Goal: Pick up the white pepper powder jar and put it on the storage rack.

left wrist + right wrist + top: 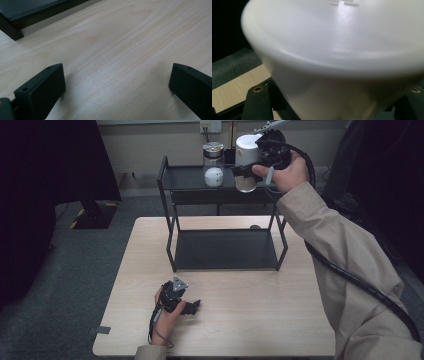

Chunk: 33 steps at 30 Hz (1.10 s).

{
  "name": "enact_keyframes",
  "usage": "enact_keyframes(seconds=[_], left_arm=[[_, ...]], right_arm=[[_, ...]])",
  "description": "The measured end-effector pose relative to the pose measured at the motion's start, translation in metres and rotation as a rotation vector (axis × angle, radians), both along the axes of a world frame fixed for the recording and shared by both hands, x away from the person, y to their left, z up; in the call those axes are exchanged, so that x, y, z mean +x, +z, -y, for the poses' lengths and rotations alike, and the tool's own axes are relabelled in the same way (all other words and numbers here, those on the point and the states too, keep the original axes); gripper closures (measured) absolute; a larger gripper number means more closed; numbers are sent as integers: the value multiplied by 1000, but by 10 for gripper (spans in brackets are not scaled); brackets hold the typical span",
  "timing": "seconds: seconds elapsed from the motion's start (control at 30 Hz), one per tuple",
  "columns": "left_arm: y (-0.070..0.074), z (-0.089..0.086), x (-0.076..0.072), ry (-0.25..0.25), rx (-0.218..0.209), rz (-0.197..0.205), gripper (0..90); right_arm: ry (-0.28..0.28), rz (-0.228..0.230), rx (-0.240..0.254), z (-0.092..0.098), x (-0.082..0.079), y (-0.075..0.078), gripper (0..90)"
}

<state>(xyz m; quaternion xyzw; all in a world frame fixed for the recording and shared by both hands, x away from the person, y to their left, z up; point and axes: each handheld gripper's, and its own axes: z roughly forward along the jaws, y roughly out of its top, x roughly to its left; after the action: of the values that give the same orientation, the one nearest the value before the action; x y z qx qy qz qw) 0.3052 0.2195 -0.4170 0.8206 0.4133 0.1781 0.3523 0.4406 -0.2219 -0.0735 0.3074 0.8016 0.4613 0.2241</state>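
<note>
My right claw [246, 170] clamps a smooth white-lidded jar [246, 155] above the black metal shelf [192, 176]; my left claw [192, 307] rests wide open, empty, on the pale woodgrain tabletop [250, 315].

- High view: looks forward and down from above the near edge of the table [220, 325], taking in the rack [222, 245].
- Left gripper view: sits low and close over the same tabletop, rack foot [11, 33] at upper left.
- Right gripper view: pressed close against a white jar [342, 62].

Dim room, dark corners, blurred close-up
</note>
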Motion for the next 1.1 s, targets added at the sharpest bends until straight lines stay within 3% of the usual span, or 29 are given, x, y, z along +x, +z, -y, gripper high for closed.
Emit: enact_keyframes(seconds=[0.3,0.63,1.1], left_arm=[[0,0,0,1,0,-1,0],[0,0,0,1,0,-1,0],[0,0,-1,6,-2,-1,0]], right_arm=[[-42,-7,21,4,21,-4,304],[-58,-32,2,-2,43,-11,304],[-68,-48,9,-7,58,-13,303]])
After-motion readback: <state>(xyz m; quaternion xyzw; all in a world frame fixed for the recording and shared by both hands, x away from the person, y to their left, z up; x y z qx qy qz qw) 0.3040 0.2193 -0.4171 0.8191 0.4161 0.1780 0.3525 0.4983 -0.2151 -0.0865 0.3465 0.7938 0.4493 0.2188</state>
